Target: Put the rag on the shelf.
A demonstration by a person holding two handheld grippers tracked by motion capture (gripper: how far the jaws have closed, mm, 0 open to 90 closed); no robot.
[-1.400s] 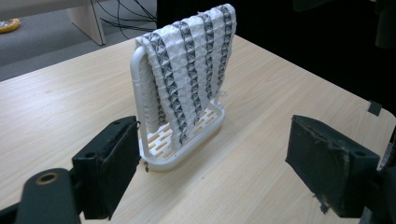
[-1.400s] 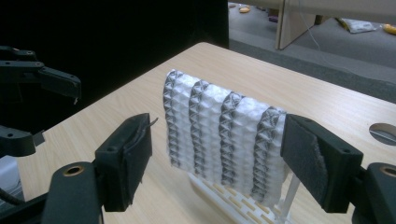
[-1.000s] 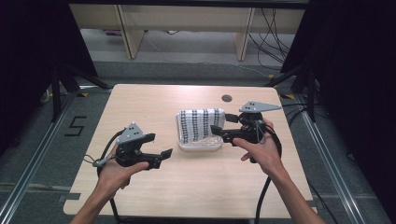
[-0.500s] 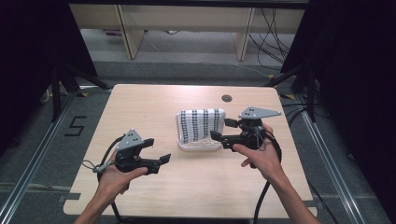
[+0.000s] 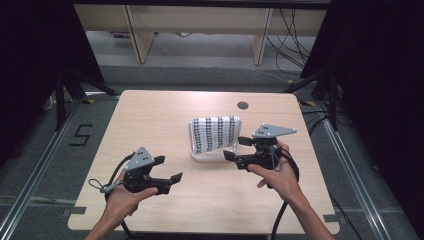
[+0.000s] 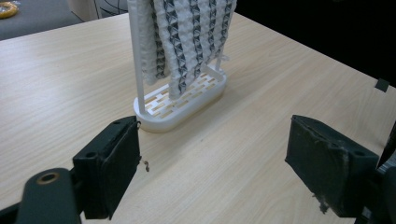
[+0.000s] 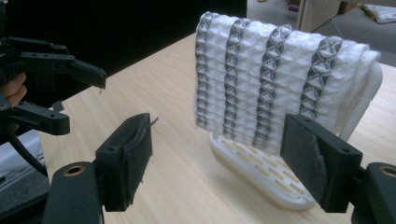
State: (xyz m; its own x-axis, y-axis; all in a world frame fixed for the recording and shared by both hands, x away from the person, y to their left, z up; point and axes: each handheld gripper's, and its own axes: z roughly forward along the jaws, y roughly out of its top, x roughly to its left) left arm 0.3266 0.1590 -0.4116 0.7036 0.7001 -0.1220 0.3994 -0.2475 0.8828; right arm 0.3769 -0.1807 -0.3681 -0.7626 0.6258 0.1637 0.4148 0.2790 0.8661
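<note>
High view: a pale wooden desk (image 5: pixel 150 125) carries, just right of centre frame, a white plastic drying rack with an oval slotted base (image 5: pixel 212 154). A white waffle-weave cloth with dark grey stripes (image 5: pixel 216 132) hangs over the rack's top bar, draped down both sides. A small dark round grommet hole (image 5: pixel 243 105) sits in the desk surface above the rack.

The left gripper (image 5: pixel 167 170), held in a hand at lower left of the frame, points toward the right. Its fingers stand wide apart and hold nothing. In the left gripper view the two black foam-padded fingers (image 6: pixel 112 163) rise from the bottom edge, with bare desk between them and the rack's base beyond, well apart from the pads.

The right gripper (image 5: pixel 234 149), at right of centre, points left toward the rack and sits just beside its lower right end. Its fingers are likewise spread wide and empty. In the right gripper view the striped cloth (image 7: pixel 280 84) hangs between and beyond the pads (image 7: pixel 130 158), untouched; the other gripper shows at the left edge.
</note>
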